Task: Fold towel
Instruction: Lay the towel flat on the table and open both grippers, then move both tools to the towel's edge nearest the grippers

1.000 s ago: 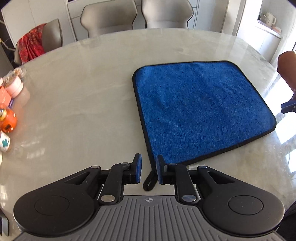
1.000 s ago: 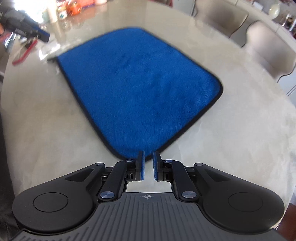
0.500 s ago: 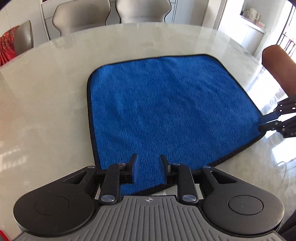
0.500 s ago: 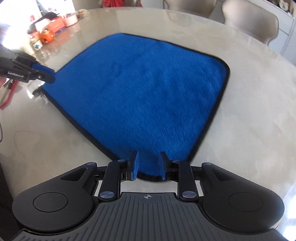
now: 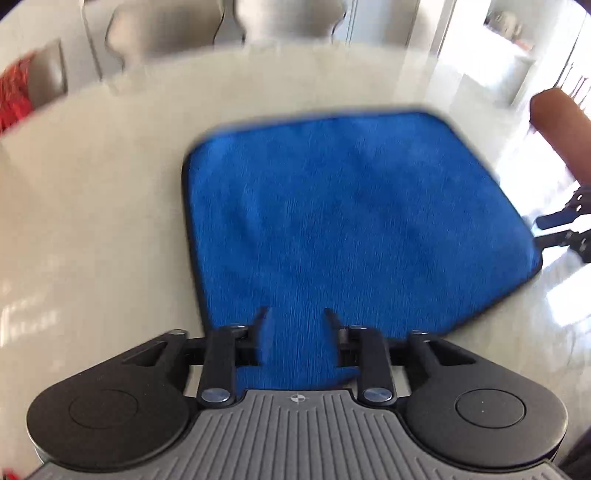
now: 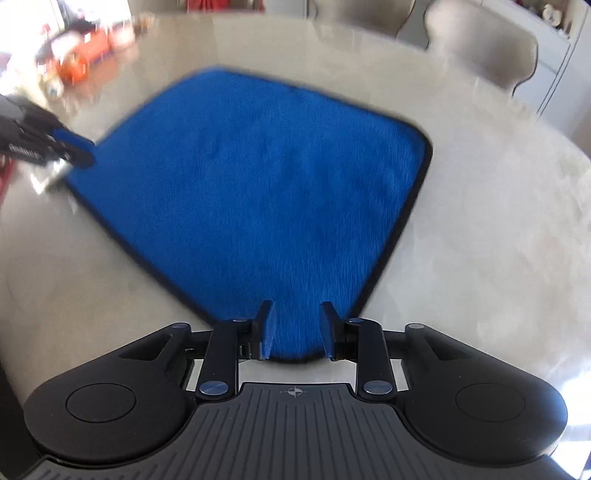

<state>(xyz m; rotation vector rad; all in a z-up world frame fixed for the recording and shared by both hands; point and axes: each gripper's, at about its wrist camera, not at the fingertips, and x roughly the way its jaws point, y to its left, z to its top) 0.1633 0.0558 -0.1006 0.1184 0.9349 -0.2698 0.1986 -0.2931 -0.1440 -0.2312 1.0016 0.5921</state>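
Note:
A blue towel (image 5: 343, 206) with a dark hem lies flat on the pale marble table (image 5: 92, 221). My left gripper (image 5: 295, 314) is open, its fingers straddling the towel's near corner. In the right wrist view the same towel (image 6: 266, 184) spreads ahead, and my right gripper (image 6: 295, 306) is open over its own near corner, the hem showing between the fingers. Each gripper also appears in the other's view: the right one (image 5: 561, 225) at the towel's right corner, the left one (image 6: 62, 146) at the towel's left corner. Both views are motion-blurred.
Beige chairs (image 5: 291, 18) stand along the table's far side, one with a red cloth (image 5: 13, 96). A forearm (image 5: 557, 129) reaches in at the right. Orange and white small items (image 6: 74, 55) crowd the far left of the table. Another chair (image 6: 484, 48) stands far right.
Both grippers have opened wider and moved in over the towel's corners. A second ago they were nearly shut just short of the hem.

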